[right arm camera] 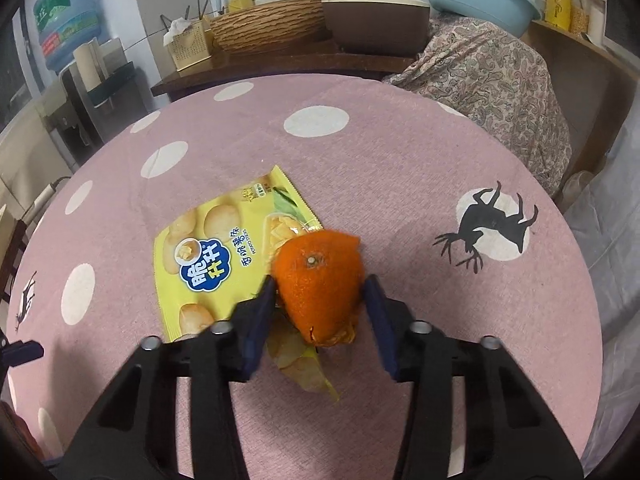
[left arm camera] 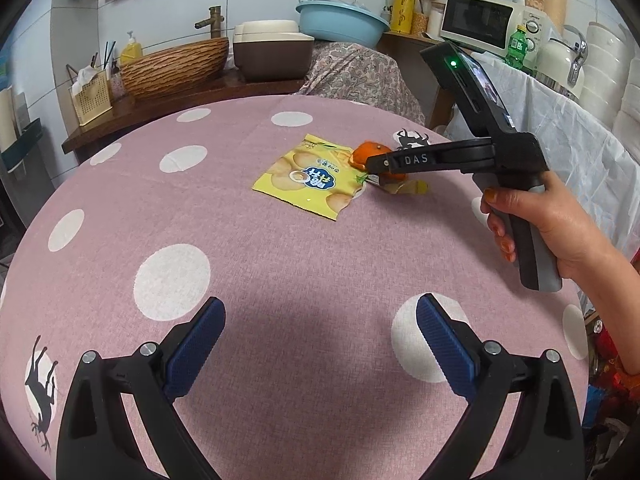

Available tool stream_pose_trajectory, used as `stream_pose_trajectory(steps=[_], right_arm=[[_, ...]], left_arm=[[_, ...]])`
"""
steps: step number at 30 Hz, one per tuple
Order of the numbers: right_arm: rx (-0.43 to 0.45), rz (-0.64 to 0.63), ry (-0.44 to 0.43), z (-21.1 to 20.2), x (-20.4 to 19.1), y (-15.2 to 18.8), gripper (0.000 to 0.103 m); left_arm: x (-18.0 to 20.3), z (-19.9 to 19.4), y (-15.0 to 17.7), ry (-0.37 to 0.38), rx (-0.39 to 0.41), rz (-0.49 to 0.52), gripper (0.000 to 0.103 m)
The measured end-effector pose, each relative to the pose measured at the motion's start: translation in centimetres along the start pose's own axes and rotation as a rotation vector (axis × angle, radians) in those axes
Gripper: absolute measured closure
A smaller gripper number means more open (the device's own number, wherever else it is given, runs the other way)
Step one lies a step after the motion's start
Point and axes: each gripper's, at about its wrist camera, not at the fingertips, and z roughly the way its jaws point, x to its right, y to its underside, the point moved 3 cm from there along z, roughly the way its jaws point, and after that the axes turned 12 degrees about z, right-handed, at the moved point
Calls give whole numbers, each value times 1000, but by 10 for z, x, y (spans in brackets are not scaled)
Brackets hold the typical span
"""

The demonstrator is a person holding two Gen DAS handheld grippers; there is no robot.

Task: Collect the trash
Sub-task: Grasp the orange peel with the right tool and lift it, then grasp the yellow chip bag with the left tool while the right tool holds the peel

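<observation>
My orange peel [right arm camera: 320,280] sits on the pink dotted surface [right arm camera: 400,184], right at the corner of the yellow snack bag [right arm camera: 208,256], which lies flat and looks empty. The peel is domed up with the stem scar facing my right camera, and a crumpled yellowish scrap [right arm camera: 300,364] pokes out from under it.

The right gripper [right arm camera: 320,300] has the peel between its 2 blue pads. The left pad touches the peel's side, but I see a thin gap at the right pad, so I'm calling it not quite clenched yet, just straddling the peel.

The left gripper [left arm camera: 320,320] is spread wide over bare cloth, nothing in it, well apart from the trash.

Containers behind the surface: a woven basket-style basin [right arm camera: 272,28] under a brass tap, a yellow mesh caddy [right arm camera: 188,48] with tissue sticking out of it, a brown pot [right arm camera: 372,20] with a cream lid on so I can't tell what's inside, and a blue plastic basin [left arm camera: 340,24] with cloth bunched in it.

Only the left view shows the hand [left arm camera: 552,220] on the right gripper's handle, plus the microwave [left arm camera: 484,20] and a green bottle [left arm camera: 518,48]. Only the right view shows the blue water jug [right arm camera: 64,16] and the peel's contact with the pads.
</observation>
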Motion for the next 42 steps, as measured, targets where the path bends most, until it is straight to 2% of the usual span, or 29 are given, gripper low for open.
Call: stream_pose_trajectory(steps=[1,2,6,11,15,16,19,21,23,27,34,40,42], right_arm=[[2,2,-8,-1,1,0,74],[2,8,-19,-1,2,0,77],[40,15,-34,-12,4,1,81],[83,23,-57,-30,5,2,82],[118,30,-76,-51,10,5,82],[128,38,-84,-57,12,7,82],[145,68,-104,-73,20,12,82],[159,84,-107,-83,27,16,82],[170,99,-112,-94,36,22,82],[187,129,-107,-112,54,32,82],[206,177,-92,-129,84,48,82],[217,206,-100,-138,98,59,82],[221,213,-105,-140,101,62,82]], left_arm=[[0,1,-1,-1,-3,4,8],[-1,3,-2,-3,-5,8,8],[0,8,-7,-3,-12,30,8],[9,13,-19,-10,-12,75,8],[27,15,-34,-15,4,166,8],[31,16,-39,-24,15,194,9],[42,29,-54,-34,14,269,22],[49,40,-63,-5,3,292,27],[58,52,-72,13,3,327,28],[75,74,-83,0,2,407,31],[84,112,-104,-36,-37,422,34],[71,132,-114,-36,-75,344,62],[66,134,-115,-37,-76,315,75]])
